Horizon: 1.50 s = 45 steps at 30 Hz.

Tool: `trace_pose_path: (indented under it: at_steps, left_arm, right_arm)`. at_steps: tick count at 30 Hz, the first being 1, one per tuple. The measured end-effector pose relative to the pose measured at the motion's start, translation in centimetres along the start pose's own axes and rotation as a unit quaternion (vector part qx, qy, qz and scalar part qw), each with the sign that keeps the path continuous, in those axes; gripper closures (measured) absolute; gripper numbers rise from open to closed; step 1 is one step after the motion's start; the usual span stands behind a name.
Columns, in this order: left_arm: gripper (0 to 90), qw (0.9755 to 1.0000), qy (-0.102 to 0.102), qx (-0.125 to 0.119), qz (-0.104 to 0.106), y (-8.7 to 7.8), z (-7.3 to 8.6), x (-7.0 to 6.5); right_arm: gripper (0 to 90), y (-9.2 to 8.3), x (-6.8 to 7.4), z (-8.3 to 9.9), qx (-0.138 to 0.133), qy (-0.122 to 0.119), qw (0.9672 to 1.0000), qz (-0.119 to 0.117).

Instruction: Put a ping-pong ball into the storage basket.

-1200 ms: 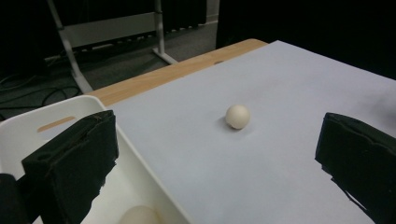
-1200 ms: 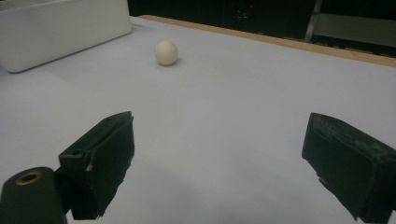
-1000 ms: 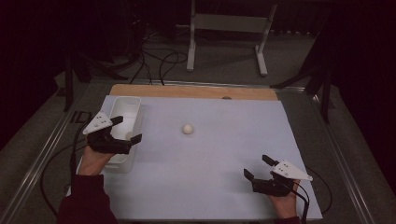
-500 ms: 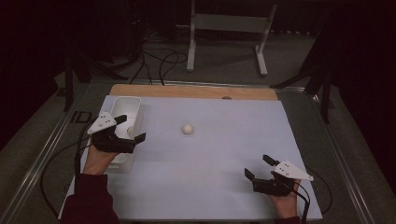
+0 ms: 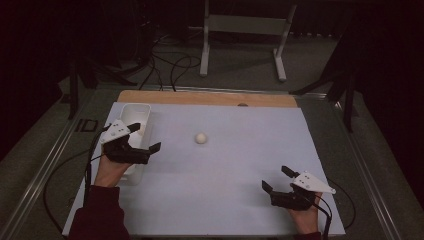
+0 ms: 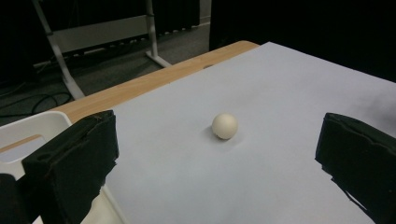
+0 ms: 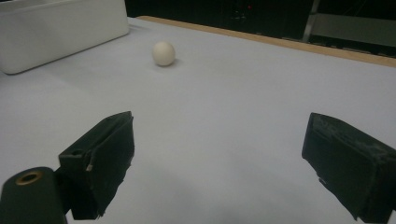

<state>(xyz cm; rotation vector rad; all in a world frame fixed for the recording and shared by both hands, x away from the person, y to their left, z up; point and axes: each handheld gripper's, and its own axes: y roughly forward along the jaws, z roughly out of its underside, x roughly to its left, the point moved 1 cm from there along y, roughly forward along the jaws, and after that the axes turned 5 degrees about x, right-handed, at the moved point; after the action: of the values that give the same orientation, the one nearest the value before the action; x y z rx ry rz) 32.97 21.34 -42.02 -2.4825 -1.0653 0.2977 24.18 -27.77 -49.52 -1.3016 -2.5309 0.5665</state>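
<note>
No text, label, brand, number or sign can be read anywhere in these pictures; every surface in view is plain and unmarked.
</note>
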Motion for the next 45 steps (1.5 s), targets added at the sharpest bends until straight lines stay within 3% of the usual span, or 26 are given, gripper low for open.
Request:
trace_pose_path:
  at_steps: [13, 25, 45]
  left_arm:
    - [0.2, 1.0, 0.007, 0.004, 0.004, 1.3, -0.2, -1.1]
    - [0.2, 0.9992, 0.023, 0.03, 0.014, 3.6, -0.5, -2.8]
    - [0.2, 0.9992, 0.033, 0.022, 0.009, 5.5, -1.7, -4.9]
  right_arm:
    - [9.0, 0.0, 0.0, 0.0, 0.001, 0.0, 1.0, 0.0]
    - [9.1, 0.0, -0.1, 0.2, -0.001, 0.01, 0.9999, 0.004]
    - [9.1, -0.1, -0.2, 0.2, -0.005, 0.015, 0.9999, 0.006]
